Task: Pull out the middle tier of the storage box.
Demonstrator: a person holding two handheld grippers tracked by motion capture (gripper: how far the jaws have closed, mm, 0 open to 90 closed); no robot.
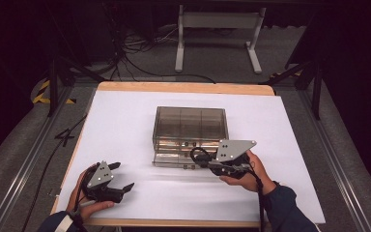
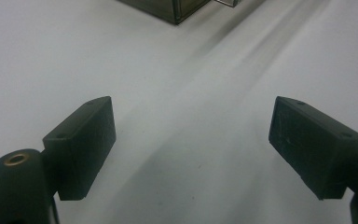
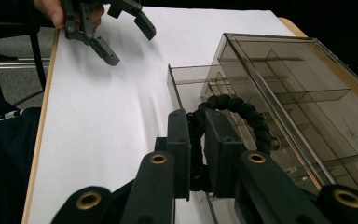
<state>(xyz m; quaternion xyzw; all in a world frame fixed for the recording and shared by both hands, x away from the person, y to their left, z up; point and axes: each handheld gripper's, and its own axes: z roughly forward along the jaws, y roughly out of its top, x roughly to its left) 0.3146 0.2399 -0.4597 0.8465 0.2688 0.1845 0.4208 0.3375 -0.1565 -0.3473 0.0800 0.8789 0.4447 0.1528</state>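
White table bare near L edge | R hand-held gripper clamped on black cord loop (drawer ajar) | L hand-held gripper apart.

In the left gripper view, the smoky plastic box is cut off at the top edge; in the right gripper view, the right tongs hide part of the black cord loop.

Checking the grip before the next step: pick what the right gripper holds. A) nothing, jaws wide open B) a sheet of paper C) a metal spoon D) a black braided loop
D: in the right gripper view the right gripper has its jaws pressed onto a black braided loop, just over the open drawer of the clear box.
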